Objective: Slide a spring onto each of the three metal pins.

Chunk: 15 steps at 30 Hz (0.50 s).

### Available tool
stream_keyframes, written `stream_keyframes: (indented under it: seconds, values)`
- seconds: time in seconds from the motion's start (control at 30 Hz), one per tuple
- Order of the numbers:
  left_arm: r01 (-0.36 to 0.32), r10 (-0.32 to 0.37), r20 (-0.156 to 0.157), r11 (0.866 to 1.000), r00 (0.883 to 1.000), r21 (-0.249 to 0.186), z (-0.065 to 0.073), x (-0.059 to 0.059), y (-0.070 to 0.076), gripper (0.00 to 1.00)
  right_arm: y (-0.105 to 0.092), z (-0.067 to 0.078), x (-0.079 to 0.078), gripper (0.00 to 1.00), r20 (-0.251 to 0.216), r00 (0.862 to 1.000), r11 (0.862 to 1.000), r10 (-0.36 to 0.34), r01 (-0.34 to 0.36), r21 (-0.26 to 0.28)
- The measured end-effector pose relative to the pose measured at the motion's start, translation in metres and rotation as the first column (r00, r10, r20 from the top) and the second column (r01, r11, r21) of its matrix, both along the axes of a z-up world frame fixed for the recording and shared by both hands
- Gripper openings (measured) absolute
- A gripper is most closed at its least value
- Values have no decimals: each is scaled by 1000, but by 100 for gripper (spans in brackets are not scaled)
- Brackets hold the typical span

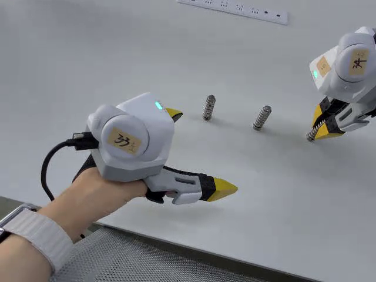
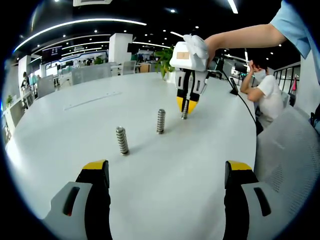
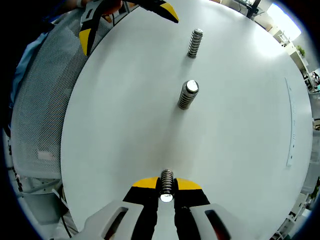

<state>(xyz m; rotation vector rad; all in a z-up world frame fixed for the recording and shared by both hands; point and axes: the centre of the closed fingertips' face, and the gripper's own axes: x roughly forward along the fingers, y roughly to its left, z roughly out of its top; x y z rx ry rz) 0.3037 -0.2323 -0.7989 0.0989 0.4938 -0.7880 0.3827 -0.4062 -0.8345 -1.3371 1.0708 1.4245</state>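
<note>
One broad white counter carries everything, its rounded edge running out into an open office. Against its near edge sits a grey mesh chair. In the left gripper view a seated person in white leans head on hand just beyond the rim. A long white power strip lies flat at the far side, well apart from the work.

The left gripper hangs low over the near part of the counter. It is held in a hand with a pale watch strap at the wrist, and a black cable loops from its back. Its jaws are spread wide with nothing between them, the yellow tips pointing toward the springs. The right gripper hangs point-down off to the far right. Its jaws pinch the third spring, which tilts with its lower end down at the counter. I cannot tell whether it touches, nor whether a pin is inside it.

Between the two grippers stand the first spring and the second spring, both upright, apart from each other, and in a line with the held one. In the right gripper view a bright metal pin head shows at the top of the second spring.
</note>
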Motion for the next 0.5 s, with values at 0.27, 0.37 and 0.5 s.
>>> stream_keyframes:
  seconds: [0.27, 0.37, 0.5]
  values:
    - [-19, 19, 16, 1000, 1000, 5, 2, 3, 3, 96, 1, 0, 1, 8, 5, 1000, 1000, 5, -5, 3]
    - [-28, 28, 14, 1000, 1000, -7, 4, 4, 4, 96, 1, 0, 1, 8, 4, 1000, 1000, 1, -1, 3]
    - [-31, 32, 14, 999, 999, -5, 3, 4, 5, 96, 1, 0, 0, 8, 1, 1000, 1000, 0, 0, 4]
